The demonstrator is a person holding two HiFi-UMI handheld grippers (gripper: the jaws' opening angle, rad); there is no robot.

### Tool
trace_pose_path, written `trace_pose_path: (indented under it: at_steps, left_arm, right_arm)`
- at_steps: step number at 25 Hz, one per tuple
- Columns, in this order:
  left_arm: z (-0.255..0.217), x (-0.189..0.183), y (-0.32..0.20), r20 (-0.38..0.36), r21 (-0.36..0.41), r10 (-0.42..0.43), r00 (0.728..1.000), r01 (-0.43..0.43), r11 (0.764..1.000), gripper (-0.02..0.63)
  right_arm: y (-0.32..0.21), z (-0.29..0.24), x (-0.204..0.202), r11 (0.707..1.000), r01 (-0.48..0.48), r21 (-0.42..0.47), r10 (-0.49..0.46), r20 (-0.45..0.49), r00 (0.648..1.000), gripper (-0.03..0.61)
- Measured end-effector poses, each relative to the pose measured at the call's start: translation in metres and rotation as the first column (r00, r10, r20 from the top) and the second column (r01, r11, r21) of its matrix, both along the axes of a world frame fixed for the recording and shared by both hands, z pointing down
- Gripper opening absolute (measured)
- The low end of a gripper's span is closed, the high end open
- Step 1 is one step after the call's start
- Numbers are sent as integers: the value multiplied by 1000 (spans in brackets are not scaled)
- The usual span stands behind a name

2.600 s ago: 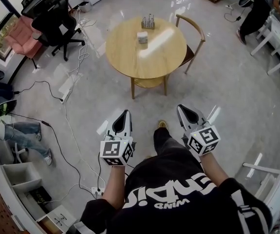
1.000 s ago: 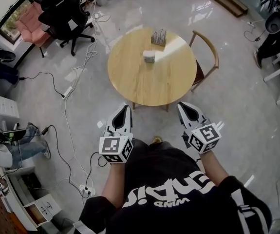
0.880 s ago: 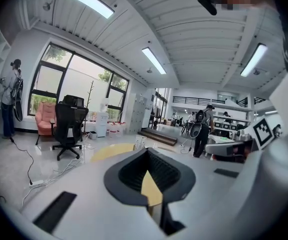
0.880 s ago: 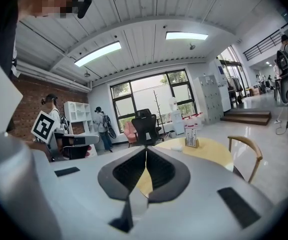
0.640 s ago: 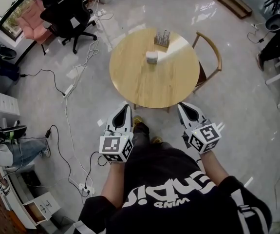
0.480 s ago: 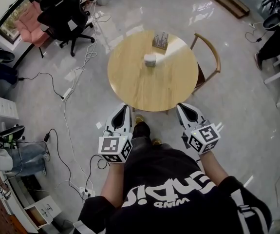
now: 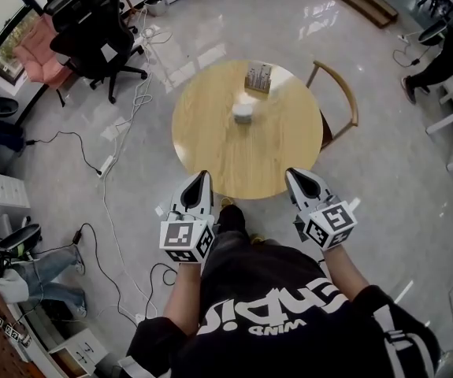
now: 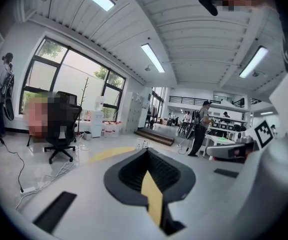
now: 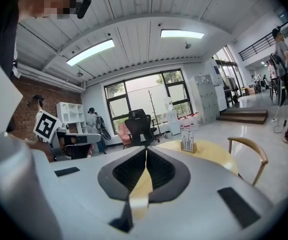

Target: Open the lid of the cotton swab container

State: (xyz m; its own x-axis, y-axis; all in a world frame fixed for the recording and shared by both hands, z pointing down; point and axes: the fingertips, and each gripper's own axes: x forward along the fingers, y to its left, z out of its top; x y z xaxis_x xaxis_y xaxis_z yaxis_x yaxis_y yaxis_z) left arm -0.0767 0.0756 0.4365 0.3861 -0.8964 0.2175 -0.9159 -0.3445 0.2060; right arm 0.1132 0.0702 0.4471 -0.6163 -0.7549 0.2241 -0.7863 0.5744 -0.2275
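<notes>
Open-plan office workspace. Round light-wood table [image 7: 246, 132] stands ahead of left gripper [image 7: 203, 176] and right gripper [image 7: 292, 173]. Black swivel office chairs [image 7: 92, 34] and trailing floor cables [image 7: 135, 93] beyond left gripper. Ceiling strip lights [image 8: 152, 58], tall windows [image 9: 149, 101].

The right gripper [image 9: 146, 153] fills the lower middle of the frame, its two dark jaws pressed flat together. Just right of its tip shows a round wooden table [image 9: 211, 156], with a small rack [image 9: 187, 143] standing upright on it near the frame's centre. A wooden chair [image 9: 248, 154] sits at the table's right side. Further back, a black office chair [image 9: 137, 126] stands before the big window [image 9: 146, 96].
</notes>
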Motion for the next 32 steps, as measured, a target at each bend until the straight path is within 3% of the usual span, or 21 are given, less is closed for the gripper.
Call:
trace_pose_path:
  at_steps: [15, 32]
  left_arm:
    - [5, -10, -107, -13, -14, 100, 995, -100, 995, 8]
    - [-8, -36, -209, -35, -3, 226, 974, -226, 974, 8]
  right_arm:
    - [-84, 7, -18, 998, -54, -26, 54, -6, 999, 3]
    - [-163, -20, -49, 987, -158, 29, 157, 28, 987, 3]
